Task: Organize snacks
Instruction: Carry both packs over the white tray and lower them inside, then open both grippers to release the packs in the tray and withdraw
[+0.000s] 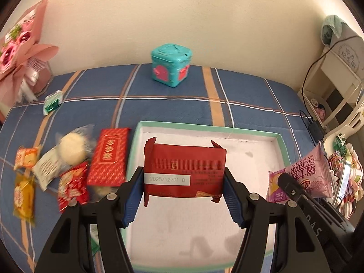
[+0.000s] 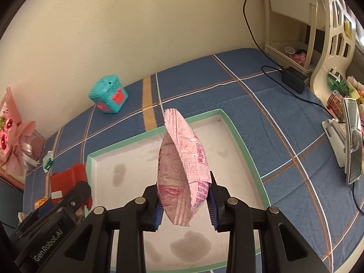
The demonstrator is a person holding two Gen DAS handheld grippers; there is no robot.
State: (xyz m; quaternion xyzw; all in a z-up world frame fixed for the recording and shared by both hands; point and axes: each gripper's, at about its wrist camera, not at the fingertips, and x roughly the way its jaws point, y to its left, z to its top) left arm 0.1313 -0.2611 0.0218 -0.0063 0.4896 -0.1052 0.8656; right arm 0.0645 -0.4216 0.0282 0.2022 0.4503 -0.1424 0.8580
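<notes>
A blue plaid cloth [image 1: 250, 95] covers the desk, which runs back to a plain cream wall [image 1: 182, 22]. The landmark is a shallow white tray with a green rim [image 1: 204, 127], lying in the middle of the cloth with its stained floor bare. Behind the tray, by the wall, stands a teal cube-shaped box [image 1: 171, 64]. Left of the tray lies a loose cluster of snack packets [image 1: 68, 159], a flat red one [image 1: 108, 157] just beside the rim; farther left, a pink bouquet [image 1: 20, 45] leans at the desk's corner. Right of the tray the cloth stays open up to a black adapter with its cable [image 2: 293, 78] and a cream shelf unit [image 2: 295, 34]; a phone on a stand [image 2: 351, 145] sits at the right edge.

Above the tray, the left gripper [image 1: 184, 193] pinches a dark red snack packet [image 1: 184, 168] by its two ends, date label facing the camera. The right gripper [image 2: 185, 202] is pressed together on a pink swiss-roll packet [image 2: 182, 166], held edge-on over the tray's floor.
</notes>
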